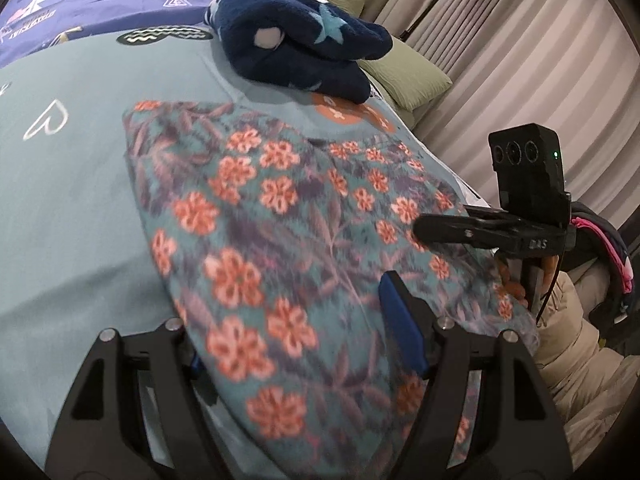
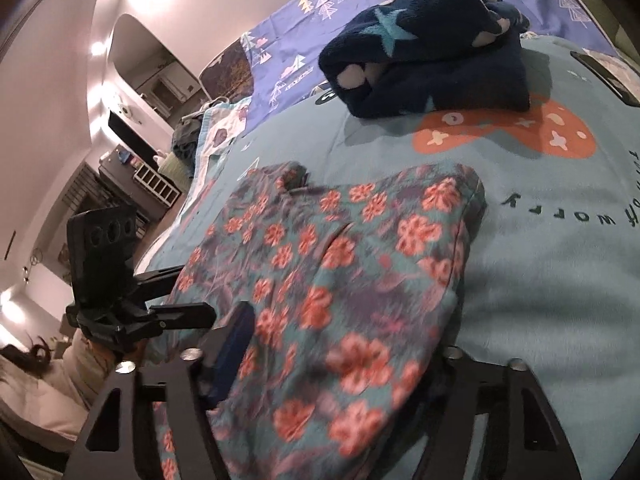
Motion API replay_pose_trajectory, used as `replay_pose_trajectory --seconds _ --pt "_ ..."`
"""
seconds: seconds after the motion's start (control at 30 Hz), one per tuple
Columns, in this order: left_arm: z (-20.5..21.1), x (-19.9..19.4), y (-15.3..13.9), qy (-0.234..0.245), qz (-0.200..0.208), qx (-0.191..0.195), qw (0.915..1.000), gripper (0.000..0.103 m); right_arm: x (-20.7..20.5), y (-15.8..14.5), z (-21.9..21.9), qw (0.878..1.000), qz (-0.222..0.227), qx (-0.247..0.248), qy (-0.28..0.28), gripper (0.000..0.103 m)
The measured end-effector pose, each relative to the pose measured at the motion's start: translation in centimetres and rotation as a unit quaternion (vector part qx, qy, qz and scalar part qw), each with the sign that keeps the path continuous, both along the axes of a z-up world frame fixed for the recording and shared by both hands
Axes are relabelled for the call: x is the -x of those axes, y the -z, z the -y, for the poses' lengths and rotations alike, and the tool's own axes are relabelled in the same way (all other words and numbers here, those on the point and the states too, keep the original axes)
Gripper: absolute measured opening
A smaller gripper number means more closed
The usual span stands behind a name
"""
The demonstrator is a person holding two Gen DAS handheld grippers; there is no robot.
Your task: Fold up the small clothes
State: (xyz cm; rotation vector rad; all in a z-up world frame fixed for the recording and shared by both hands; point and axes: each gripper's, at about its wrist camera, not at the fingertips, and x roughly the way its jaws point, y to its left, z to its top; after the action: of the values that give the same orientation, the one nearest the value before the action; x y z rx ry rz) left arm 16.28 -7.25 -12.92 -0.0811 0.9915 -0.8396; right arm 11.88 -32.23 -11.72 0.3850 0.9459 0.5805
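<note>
A teal fleece garment with coral flowers [image 1: 280, 208] lies folded on the bed; the right wrist view shows the same garment [image 2: 340, 248]. My left gripper [image 1: 292, 320] straddles its near edge. One blue pad [image 1: 400, 328] shows and the cloth covers the other finger. The jaws stand wide and I see no squeeze. My right gripper [image 2: 340, 332] straddles the opposite near corner with cloth filling the gap. One dark pad [image 2: 236, 344] shows and the other finger is buried. Each view shows the other gripper at the garment's side: the right gripper [image 1: 432, 232] and the left gripper [image 2: 196, 300].
A folded navy fleece with light stars [image 1: 304, 48] [image 2: 432, 64] sits farther back on the teal bed cover [image 1: 72, 184]. Green pillows [image 1: 408, 76] and curtains [image 1: 520, 60] lie beyond. A phone [image 2: 604, 76] rests on the bed. A beige puffy sleeve [image 1: 580, 360] is close by.
</note>
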Motion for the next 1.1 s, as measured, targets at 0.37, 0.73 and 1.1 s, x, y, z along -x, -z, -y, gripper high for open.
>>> replay_pose_trajectory --seconds 0.37,0.73,1.1 --pt "-0.1 0.3 -2.0 -0.038 0.056 -0.050 0.9965 0.017 1.5 -1.8 -1.1 0.998 0.051 0.026 0.026 0.016" --pt "-0.5 6.5 -9.6 -0.039 0.184 -0.051 0.9809 0.015 8.2 -9.4 -2.4 0.983 0.156 0.067 0.074 0.015" --pt "0.2 10.8 -22.7 -0.045 0.338 -0.020 0.9399 0.014 14.6 -22.4 -3.4 0.935 0.303 0.116 0.145 0.014"
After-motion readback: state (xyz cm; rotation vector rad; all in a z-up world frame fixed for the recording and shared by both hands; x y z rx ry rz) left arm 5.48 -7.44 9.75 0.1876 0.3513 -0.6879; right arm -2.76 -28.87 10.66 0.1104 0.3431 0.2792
